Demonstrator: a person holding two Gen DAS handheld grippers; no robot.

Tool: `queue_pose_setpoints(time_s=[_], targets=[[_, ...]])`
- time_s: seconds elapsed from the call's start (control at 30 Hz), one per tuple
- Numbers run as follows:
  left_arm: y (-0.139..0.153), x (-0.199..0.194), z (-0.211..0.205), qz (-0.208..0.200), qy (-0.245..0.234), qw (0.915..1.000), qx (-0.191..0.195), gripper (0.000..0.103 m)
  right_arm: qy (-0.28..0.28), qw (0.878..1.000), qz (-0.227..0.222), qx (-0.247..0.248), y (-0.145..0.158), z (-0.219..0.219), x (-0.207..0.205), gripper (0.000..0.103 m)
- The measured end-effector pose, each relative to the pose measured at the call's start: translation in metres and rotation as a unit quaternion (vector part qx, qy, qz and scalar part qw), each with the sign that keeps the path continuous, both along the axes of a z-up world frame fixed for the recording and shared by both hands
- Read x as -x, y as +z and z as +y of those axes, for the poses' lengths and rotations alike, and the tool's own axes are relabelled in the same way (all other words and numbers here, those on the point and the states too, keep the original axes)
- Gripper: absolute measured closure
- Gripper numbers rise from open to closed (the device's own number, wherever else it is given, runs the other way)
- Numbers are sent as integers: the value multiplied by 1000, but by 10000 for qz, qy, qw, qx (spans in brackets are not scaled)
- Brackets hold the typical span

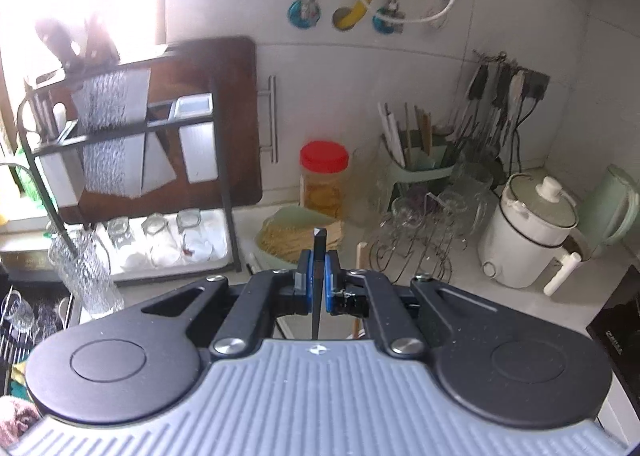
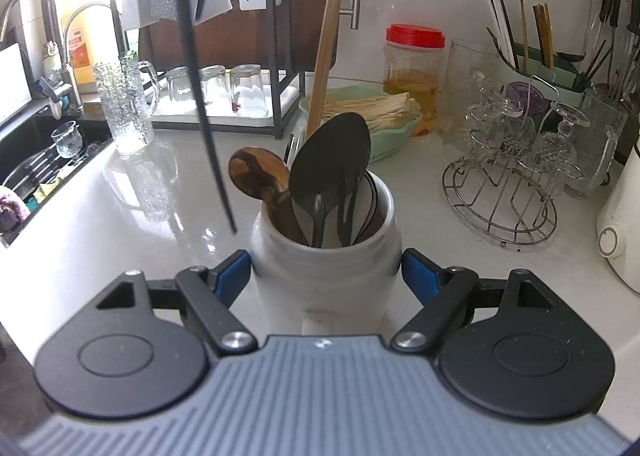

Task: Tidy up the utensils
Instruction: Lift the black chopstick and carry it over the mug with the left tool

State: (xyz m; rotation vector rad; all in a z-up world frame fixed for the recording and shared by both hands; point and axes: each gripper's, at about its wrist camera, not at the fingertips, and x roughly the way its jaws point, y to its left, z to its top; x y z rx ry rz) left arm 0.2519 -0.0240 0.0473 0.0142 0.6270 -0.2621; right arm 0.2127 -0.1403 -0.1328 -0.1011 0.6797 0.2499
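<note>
The left gripper (image 1: 318, 276) had its fingers (image 1: 305, 276) clamped on a thin black chopstick (image 1: 319, 284), held upright above the white surface (image 2: 120, 208). The right gripper (image 2: 325, 276) spread its fingers (image 2: 230, 274) wide around a white jar (image 2: 325, 256), touching both sides. The jar stood on the surface and held a black spoon (image 2: 332, 160), a wooden spoon (image 2: 256, 176) and a wooden handle (image 2: 326, 48). The chopstick hung just left of it.
</note>
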Motion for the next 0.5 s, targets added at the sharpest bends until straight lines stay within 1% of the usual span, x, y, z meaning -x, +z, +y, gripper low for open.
queue_pose_setpoints(time_s=[0.2,0.5], targets=[[15,2,-9,-184,-135,9997,28,97,41,10000,-25,12,0,0,2,19],[34,3,-16,-340,-330,9988,133,97,42,10000,-34,12,-1,0,2,18]])
